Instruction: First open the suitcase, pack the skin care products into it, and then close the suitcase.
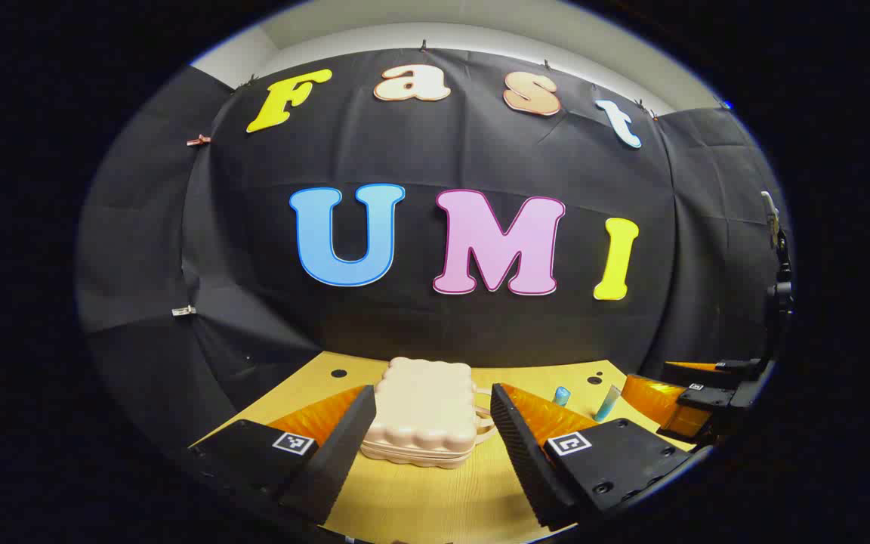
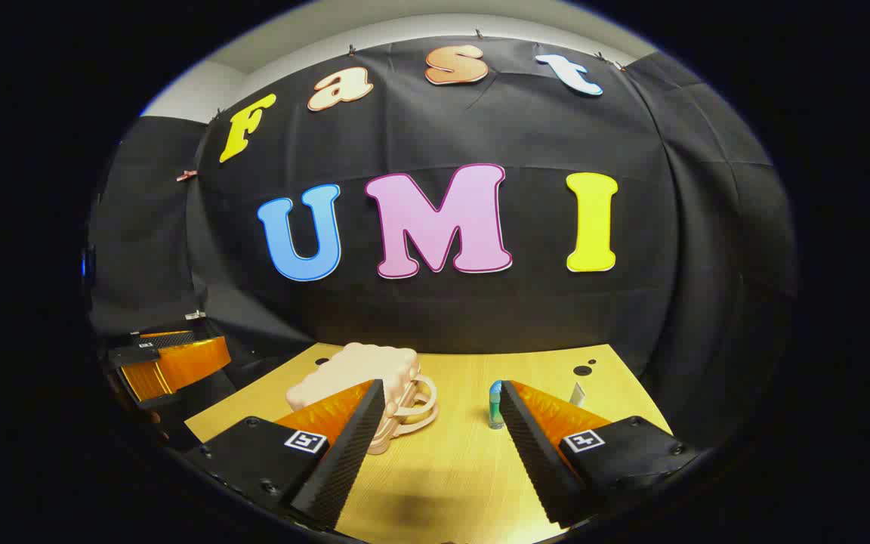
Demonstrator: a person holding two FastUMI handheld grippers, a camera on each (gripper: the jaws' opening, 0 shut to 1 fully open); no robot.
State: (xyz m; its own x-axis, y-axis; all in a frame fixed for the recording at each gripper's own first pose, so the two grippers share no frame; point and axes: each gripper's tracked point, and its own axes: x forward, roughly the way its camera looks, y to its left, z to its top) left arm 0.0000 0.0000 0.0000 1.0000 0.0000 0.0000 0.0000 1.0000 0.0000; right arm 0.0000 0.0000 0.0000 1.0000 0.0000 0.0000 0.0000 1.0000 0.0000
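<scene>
Honestly the closed pink suitcase (image 1: 421, 412) looks light, rigid and slick; both grippers (image 1: 427, 446) (image 2: 435, 446) hang wide open, so I'd pry its seam beside the handle (image 2: 414, 404).

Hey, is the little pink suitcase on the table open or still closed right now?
Closed. The suitcase lies flat on the table, its two shells meeting along the seam with no gap, handle toward the tubes; both grippers hang open, short of it.

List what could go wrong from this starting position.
The suitcase lies shut and looks light; prying its lid with the left tool alone may slide it across the table. The small upright bottle standing near the right tool could tip if one finger clips it.
</scene>
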